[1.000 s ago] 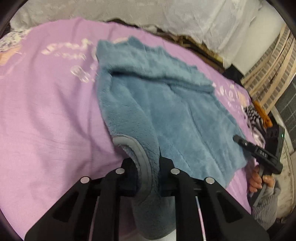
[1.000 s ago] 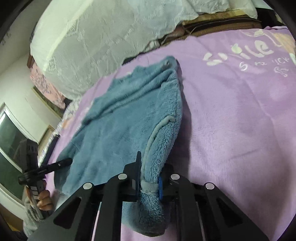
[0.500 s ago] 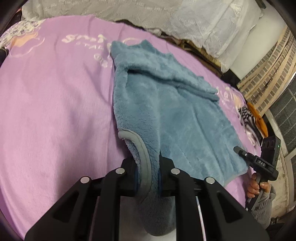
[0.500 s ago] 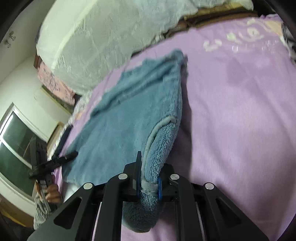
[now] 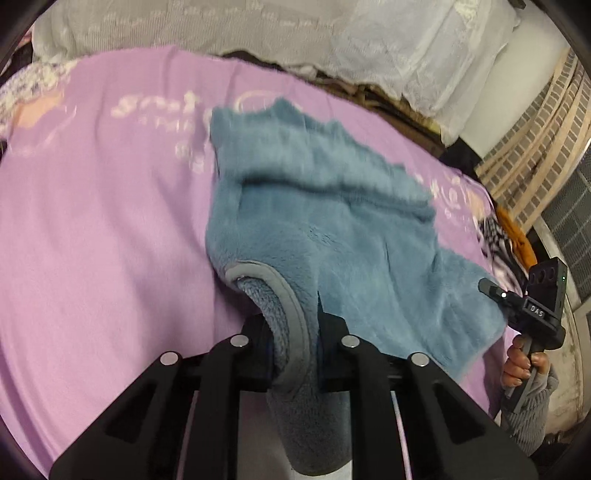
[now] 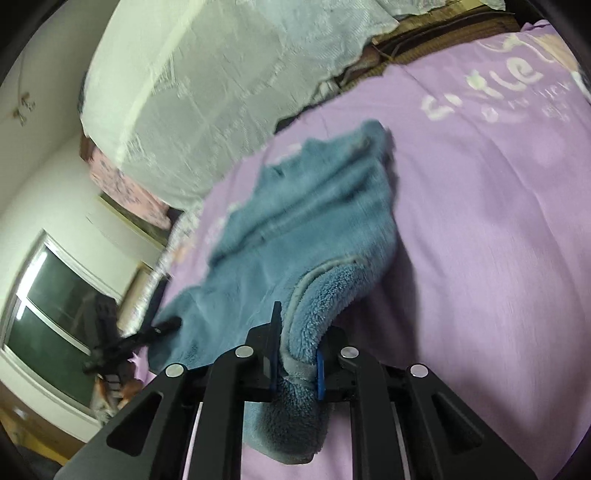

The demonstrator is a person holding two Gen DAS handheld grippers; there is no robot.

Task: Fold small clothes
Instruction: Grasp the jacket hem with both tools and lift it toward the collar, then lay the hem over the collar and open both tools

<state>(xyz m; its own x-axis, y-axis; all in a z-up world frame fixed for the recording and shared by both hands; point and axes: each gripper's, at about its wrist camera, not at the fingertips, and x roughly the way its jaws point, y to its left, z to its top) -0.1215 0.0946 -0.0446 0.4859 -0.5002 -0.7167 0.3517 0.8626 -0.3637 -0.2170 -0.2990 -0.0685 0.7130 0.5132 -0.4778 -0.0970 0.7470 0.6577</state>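
Observation:
A blue fleece garment [image 5: 332, 229] lies on the purple bedsheet [image 5: 92, 258], its near edge lifted off the bed. My left gripper [image 5: 295, 343] is shut on one near corner, at its grey trimmed hem. My right gripper [image 6: 297, 365] is shut on the other near corner of the same garment [image 6: 303, 229]. The right gripper also shows at the right edge of the left wrist view [image 5: 532, 310], held by a hand. The left gripper shows blurred at the left of the right wrist view [image 6: 122, 343]. The far end of the garment rests on the sheet.
White lace-covered bedding [image 5: 258, 33] lies beyond the bed. Striped and orange clothes [image 5: 506, 243] sit at the bed's right edge. A brick wall [image 5: 535, 140] stands to the right. A window [image 6: 48, 317] is at the left in the right wrist view.
Both grippers have lifted and carried the garment's near edge toward its far end. The cloth bunches up and looks shorter. Both grips are unchanged.

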